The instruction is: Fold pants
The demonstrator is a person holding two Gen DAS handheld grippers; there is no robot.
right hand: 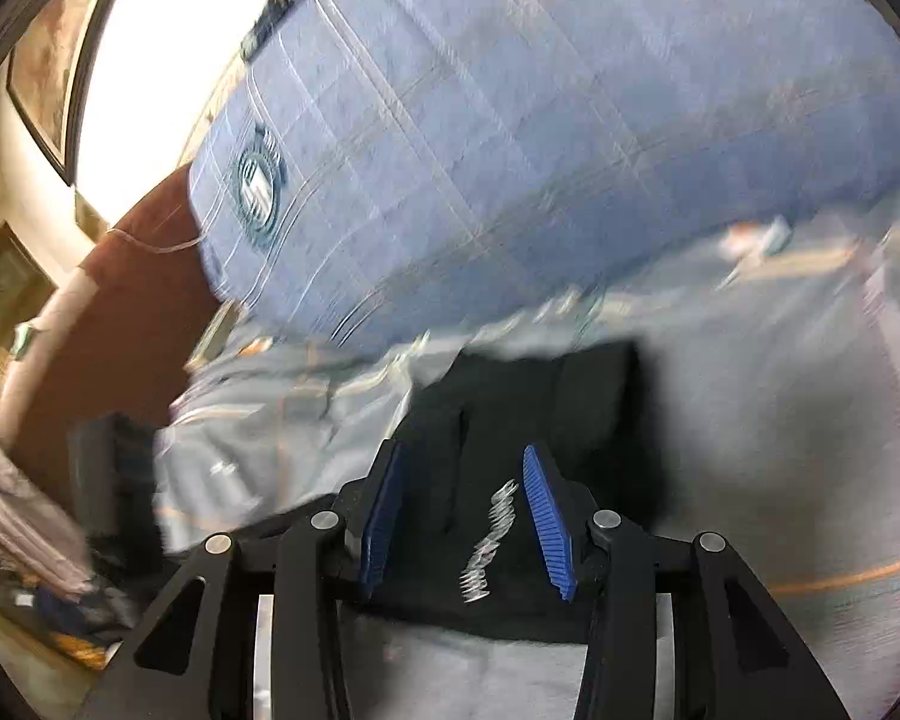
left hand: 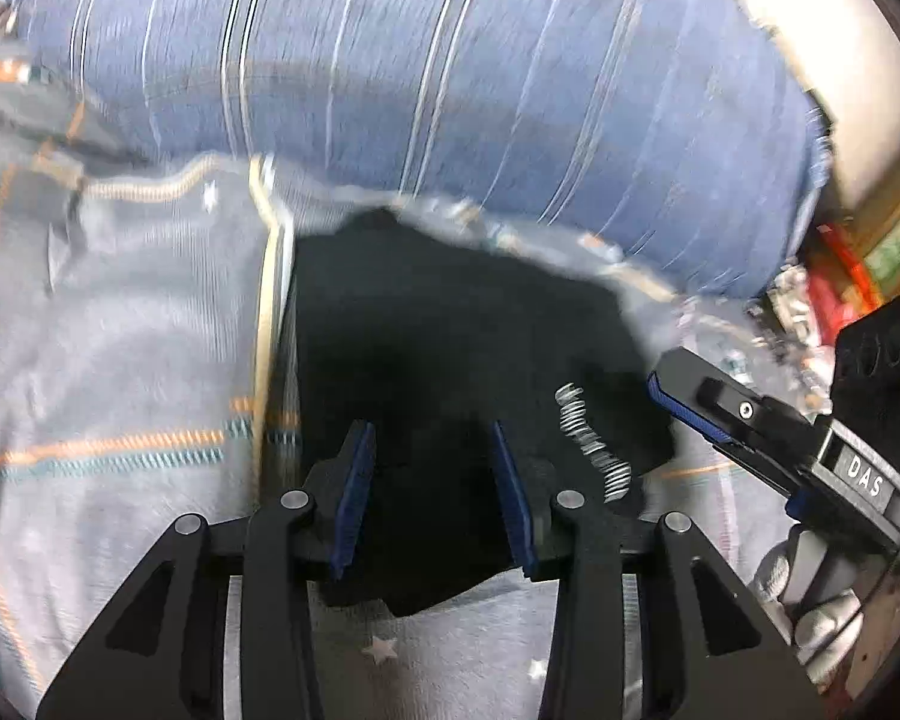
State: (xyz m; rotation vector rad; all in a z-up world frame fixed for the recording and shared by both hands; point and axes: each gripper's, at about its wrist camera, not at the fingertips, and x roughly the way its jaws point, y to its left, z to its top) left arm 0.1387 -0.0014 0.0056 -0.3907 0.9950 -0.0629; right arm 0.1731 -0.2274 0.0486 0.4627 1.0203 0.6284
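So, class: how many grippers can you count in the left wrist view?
2. The left gripper fills the bottom centre, open over the black pants. The right gripper enters from the right edge, beside the pants.

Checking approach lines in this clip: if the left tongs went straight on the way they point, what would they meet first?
Most likely the black pants: the open left tongs already hover over that dark fabric on the bedding. Beyond it lies the blue striped pillow. Blur leaves depth uncertain.

You face a bed with a pale grey star-print sheet (left hand: 120,312); a blue striped bolster (left hand: 420,72) lies across it, a bright window (right hand: 168,30) beyond.
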